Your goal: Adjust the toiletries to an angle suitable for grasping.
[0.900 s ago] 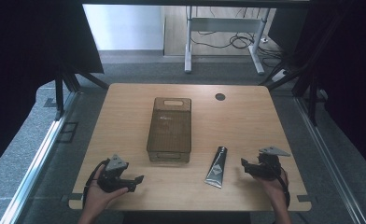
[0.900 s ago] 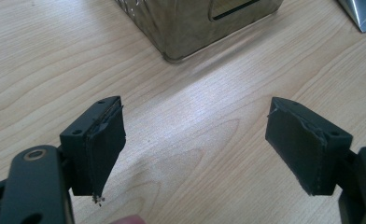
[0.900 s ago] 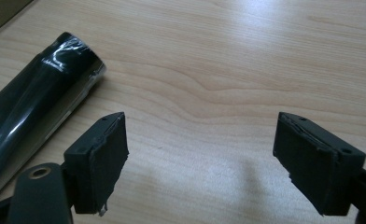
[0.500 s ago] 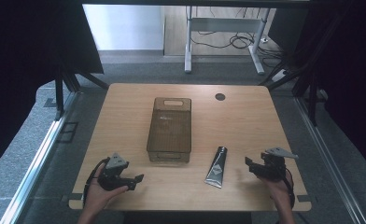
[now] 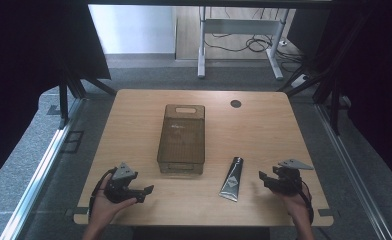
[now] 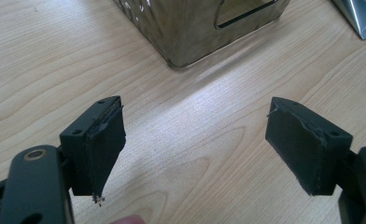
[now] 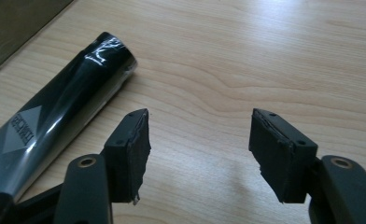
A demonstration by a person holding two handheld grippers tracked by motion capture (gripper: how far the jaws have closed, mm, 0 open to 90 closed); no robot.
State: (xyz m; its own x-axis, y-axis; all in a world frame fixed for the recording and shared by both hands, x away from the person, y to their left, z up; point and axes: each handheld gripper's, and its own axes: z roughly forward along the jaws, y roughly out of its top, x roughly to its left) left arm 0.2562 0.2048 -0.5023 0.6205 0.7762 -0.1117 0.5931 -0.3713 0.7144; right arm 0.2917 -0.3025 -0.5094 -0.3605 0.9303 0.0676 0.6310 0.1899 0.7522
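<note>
Since the earlier frames the right gripper (image 5: pixel 267 178) has drifted a little toward the right edge of the tabletop, away from the tube, while the left gripper (image 5: pixel 145 190) and everything lying on the wood have kept their places. That tube (image 5: pixel 232 178), dark and glossy with a silvery crimped end, lies flat near the front edge, right of centre, its round cap pointing toward the far edge and its flat end toward the person. Seen from the right gripper view, the tube (image 7: pixel 55 121) carries a grey diamond-shaped label with small lettering I cannot make out, and white script near the cap that is also too blurred to read. The right gripper sits just beside the tube, not touching it, with its jaws standing wide apart over bare wood and nothing between them. Left of the tube, close but apart, stands a smoky translucent bin (image 5: pixel 182 137) with a slot handle cut in each short wall, running lengthwise from the middle of the tabletop toward the front edge. The left gripper rests near the front left corner, held in the person's hand, its jaws likewise spread wide and empty, aimed at the bin's near corner (image 6: pixel 204 28). A small dark round hole (image 5: pixel 235 104) sits by the far edge.
</note>
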